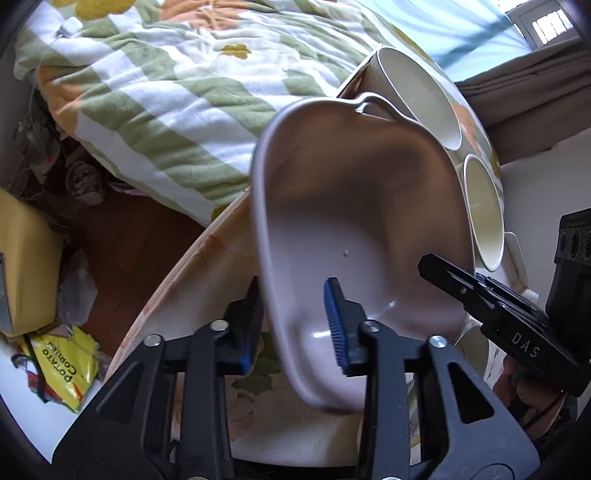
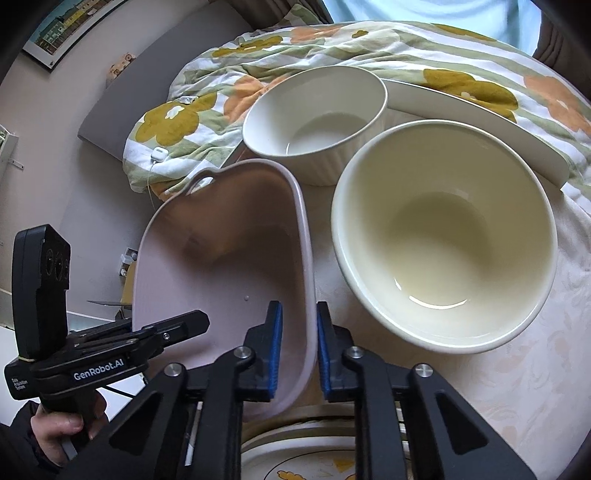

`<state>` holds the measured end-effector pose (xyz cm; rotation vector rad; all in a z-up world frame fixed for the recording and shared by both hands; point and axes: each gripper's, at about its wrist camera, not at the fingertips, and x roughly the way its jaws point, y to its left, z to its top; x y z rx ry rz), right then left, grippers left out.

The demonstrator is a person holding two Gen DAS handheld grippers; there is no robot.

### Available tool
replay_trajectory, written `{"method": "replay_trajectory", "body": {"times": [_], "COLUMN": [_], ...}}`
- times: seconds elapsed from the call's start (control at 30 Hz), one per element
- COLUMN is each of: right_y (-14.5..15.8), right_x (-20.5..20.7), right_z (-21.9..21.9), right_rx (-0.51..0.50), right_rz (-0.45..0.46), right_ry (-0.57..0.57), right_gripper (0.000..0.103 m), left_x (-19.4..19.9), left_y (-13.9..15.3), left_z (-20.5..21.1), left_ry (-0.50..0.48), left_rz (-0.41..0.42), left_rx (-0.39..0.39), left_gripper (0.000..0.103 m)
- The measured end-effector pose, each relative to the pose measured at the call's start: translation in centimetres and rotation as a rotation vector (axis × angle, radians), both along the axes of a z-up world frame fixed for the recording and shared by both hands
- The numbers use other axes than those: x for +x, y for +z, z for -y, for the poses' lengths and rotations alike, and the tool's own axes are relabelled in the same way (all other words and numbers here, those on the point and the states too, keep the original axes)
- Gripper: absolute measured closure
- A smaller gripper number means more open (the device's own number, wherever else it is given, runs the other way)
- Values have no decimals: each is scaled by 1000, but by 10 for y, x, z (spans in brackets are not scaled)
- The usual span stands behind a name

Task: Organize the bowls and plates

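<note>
Beside a floral bed, both grippers' fingers (image 2: 275, 347) pinch the pink dish (image 2: 229, 266) aloft, cream bowls (image 2: 447, 236) on the worktop (image 2: 517, 369) not yet stacked

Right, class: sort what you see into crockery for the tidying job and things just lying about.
For the job: pink dish, large cream bowl, ribbed white bowl, white plate.

Lying about: floral duvet, crisp packet, earbuds case, framed picture.
</note>
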<state>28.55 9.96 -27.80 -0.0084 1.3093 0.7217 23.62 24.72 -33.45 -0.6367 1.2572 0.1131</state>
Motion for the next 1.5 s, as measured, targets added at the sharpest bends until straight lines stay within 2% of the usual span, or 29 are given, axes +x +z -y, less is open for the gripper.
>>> {"method": "replay_trajectory", "body": {"times": [0.23,0.47,0.63,0.8,0.97,1.17,1.37,1.5], "right_y": [7,44,76,100,110,100,75,57], "right_x": [-9,-31,-53,-79,-112,-140,-145,-144], "right_z": [1,27,77,150,239,318,369,387], "right_rx": [-2,69,103,91,37,-21,-41,-31], "right_rz": [54,116,172,195,223,197,154,131], "right_ry": [-13,-62,-134,-238,-368,-499,-566,-579], "right_gripper": [91,91,91,91,91,91,91,91], "left_x": [4,0,-7,-18,-28,-34,-30,-26], "left_y": [8,63,113,137,135,114,76,55], "left_z": [7,26,77,157,252,351,403,422], "left_ry": [-68,-140,-227,-335,-464,-599,-637,-653], "left_rz": [22,109,197,233,252,250,185,143], "left_rx": [95,211,266,272,236,182,107,135], "left_gripper": [78,78,78,78,78,78,78,78]}}
